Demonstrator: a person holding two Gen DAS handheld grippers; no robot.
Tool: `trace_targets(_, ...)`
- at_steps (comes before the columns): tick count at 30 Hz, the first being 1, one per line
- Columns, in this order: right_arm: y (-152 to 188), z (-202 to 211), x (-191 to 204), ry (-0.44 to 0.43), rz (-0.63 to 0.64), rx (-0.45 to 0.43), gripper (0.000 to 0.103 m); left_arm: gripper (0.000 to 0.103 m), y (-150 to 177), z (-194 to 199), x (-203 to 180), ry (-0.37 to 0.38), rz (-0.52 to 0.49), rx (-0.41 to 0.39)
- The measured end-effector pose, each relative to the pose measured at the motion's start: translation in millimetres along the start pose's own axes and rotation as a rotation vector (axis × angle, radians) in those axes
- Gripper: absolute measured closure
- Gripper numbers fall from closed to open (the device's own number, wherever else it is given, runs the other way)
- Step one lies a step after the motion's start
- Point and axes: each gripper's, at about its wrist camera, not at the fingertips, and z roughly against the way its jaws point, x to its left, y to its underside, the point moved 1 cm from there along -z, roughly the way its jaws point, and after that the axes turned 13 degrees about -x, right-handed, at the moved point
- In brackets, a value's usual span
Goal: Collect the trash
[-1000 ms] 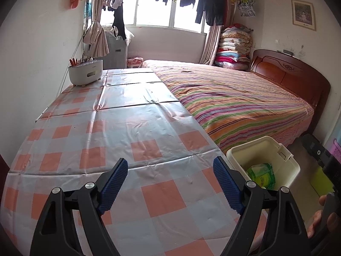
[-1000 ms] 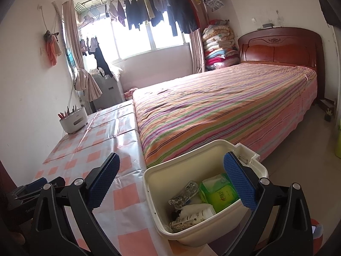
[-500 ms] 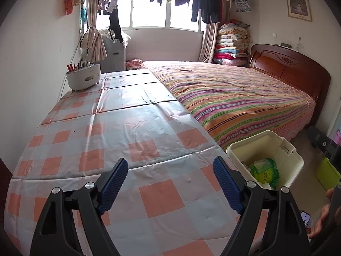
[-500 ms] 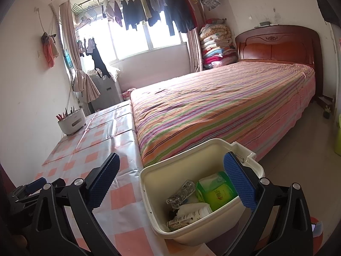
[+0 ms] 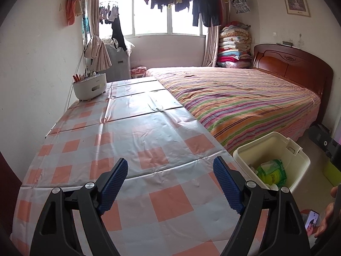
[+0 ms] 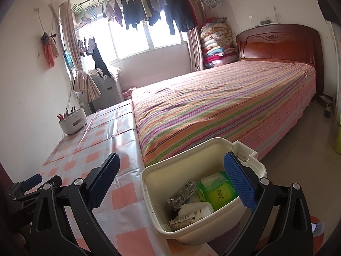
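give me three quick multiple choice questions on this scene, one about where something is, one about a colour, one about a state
1. Where is the white holder with pens?
A. on the bed
B. at the far end of the checked table, near the wall
C. inside the bin

2. What colour is the soft packet in the cream bin?
A. green
B. red
C. black

3. What state is the left hand-held gripper in?
A. shut on a bottle
B. shut on a cloth
C. open, holding nothing

Answers:
1 B: the holder stands on the tablecloth at its far end, close to the wall.
2 A: the right wrist view shows a green packet lying beside a white bottle in the bin.
3 C: its blue pads are wide apart with only tablecloth between them.
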Motion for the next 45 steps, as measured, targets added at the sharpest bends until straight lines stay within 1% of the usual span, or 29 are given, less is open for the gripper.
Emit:
trace_targets(3, -2, 3, 0, -0.004, 0.004, -0.010, 0.007, 0.023, 0, 0, -1, -0.006, -0.011, 0.000)
trace_targets(13, -5, 6, -2, -0.008, -0.004, -0.004, 0.007, 0.023, 2, 1, -8, -0.013, -0.053, 0.002)
trace_targets(22, -5, 7, -3, -0.010, 0.000, -0.007, 0.007, 0.023, 2, 3, -18, -0.011, -0.111, -0.003)
trace_targets(31, 1, 3, -2, -0.010, 0.002, 0.000, 0.007, 0.023, 4, 3, -19, -0.010, -0.122, 0.005)
trace_targets(45, 0, 5, -1, -0.006, -0.002, 0.002, 0.007, 0.023, 3, 1, -18, -0.011, -0.123, 0.015)
